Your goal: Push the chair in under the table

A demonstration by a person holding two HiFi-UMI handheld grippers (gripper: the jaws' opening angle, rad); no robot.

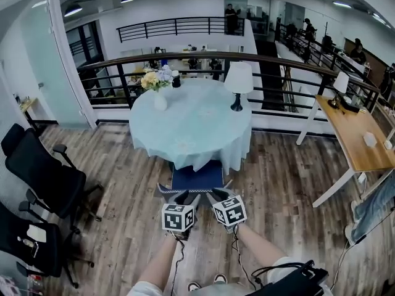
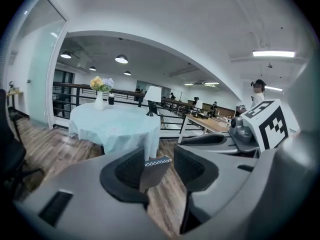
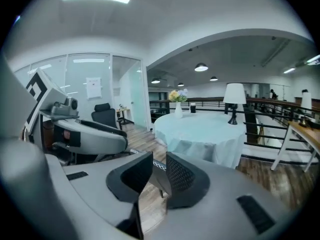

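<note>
- Standing apart, the fingers (image 2: 127,171) of your left gripper (image 2: 159,153) have the top corner of the grey chair back (image 2: 152,171) between them. The corner is close to one finger and floor shows between it and the other, so these fingers are open.
- The fingers (image 3: 184,176) of your right gripper (image 3: 159,156) leave a narrower gap. The stitched top edge of the chair back shows in this gap and runs on behind one finger. I see no pad pressing on it, so this gripper is open too.
- In the head view your two grippers are side by side at the chair back.
- The chair (image 1: 197,177) stands at the near side of the round worktop (image 1: 185,125). The front of its blue seat is under the hanging edge of the pale cloth, and the rest is outside.
- On this worktop stand a white vase with flowers (image 1: 158,94) and a table lamp (image 1: 238,85).
- Black office chairs (image 1: 43,177) stand well apart at your left, and a long wooden worktop (image 1: 361,134) stands at your right. A dark railing (image 1: 203,57) runs behind.
</note>
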